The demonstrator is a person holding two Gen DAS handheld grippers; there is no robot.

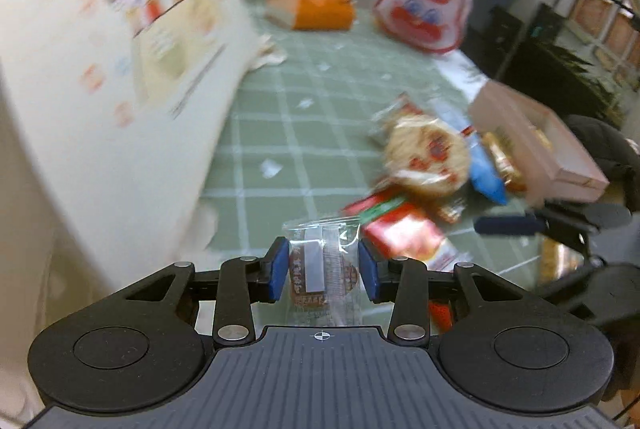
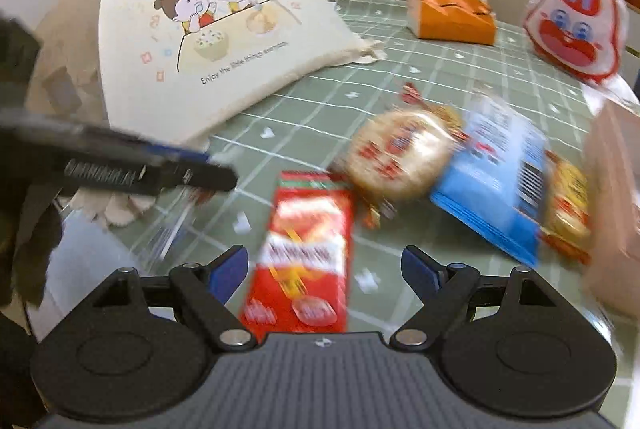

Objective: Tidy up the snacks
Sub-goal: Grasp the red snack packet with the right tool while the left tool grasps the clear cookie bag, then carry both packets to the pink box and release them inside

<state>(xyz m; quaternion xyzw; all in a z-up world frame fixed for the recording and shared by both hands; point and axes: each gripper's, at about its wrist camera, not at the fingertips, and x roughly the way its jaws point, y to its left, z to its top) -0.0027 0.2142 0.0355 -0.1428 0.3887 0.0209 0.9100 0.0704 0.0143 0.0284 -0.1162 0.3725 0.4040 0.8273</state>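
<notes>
Left wrist view: left hand-held gripper pinches a small clear-wrapped snack between its blue pads, lifted above the green checked counter. A cream cloth bag looms close alongside, blurred. Beyond lie a round cracker pack and a pink box.

Right wrist view: right hand-held gripper is spread wide, its fingers either side of a red packet at the counter's near edge. Past it lie a blue packet, an orange tissue pack and a red-and-white bag toward the far edge.
</notes>
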